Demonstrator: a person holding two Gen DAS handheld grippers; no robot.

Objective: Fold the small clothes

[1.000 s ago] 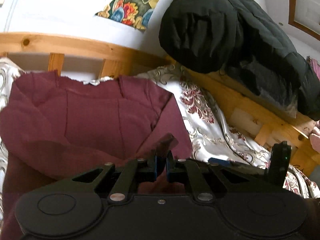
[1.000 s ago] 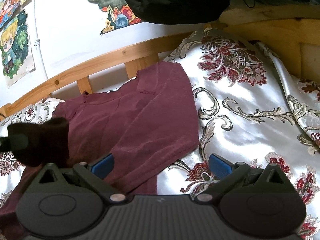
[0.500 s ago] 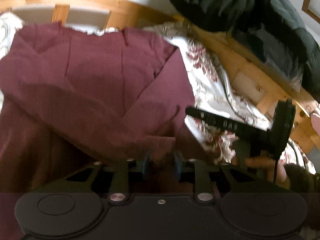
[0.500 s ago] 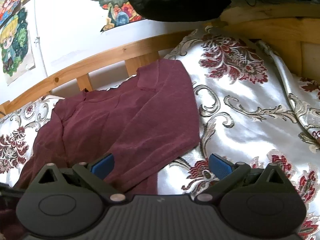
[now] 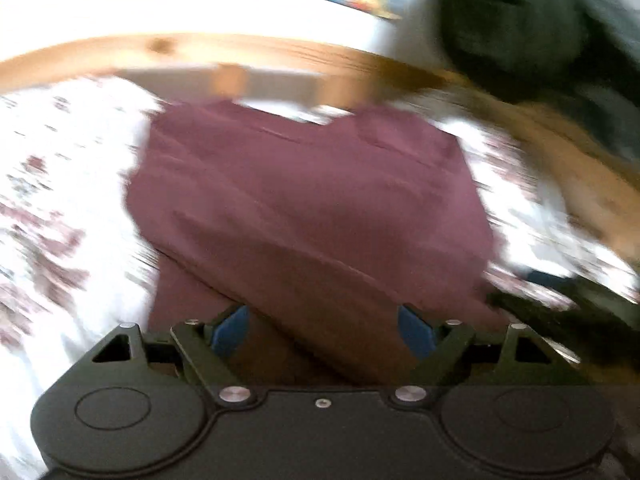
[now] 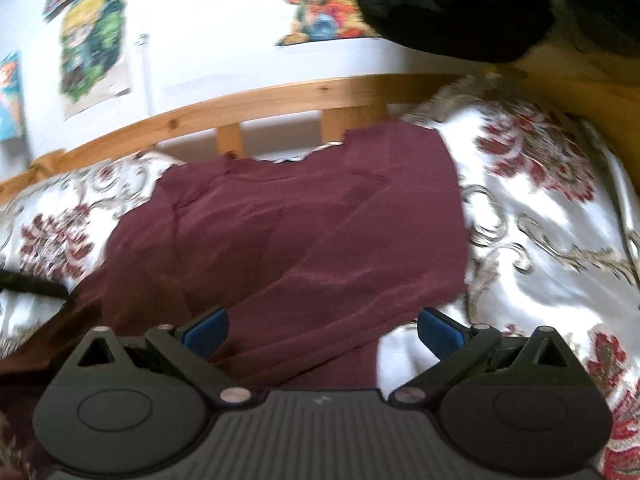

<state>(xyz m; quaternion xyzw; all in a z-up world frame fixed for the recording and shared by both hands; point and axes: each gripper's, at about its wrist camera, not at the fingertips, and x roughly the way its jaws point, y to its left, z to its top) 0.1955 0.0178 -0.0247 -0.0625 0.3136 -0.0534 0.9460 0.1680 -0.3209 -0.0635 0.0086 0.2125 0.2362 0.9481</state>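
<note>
A maroon long-sleeved top (image 5: 304, 208) lies on a floral bedspread (image 5: 64, 208), its sleeves folded across the body. It also shows in the right wrist view (image 6: 304, 232). My left gripper (image 5: 323, 330) is open and empty, low over the top's near part; this view is blurred by motion. My right gripper (image 6: 322, 330) is open and empty, above the top's lower right edge and the bedspread (image 6: 540, 248).
A wooden bed rail (image 6: 248, 108) runs along the far side of the bed. A black jacket (image 6: 480, 4) hangs at the upper right. Posters (image 6: 94, 40) are on the white wall. The other gripper's dark tip (image 6: 32, 286) shows at the left edge.
My left gripper has let go of the sleeve, opened wide and pulled back. The sleeve now lies across the top's body. My right gripper stayed open and shifted slightly.
</note>
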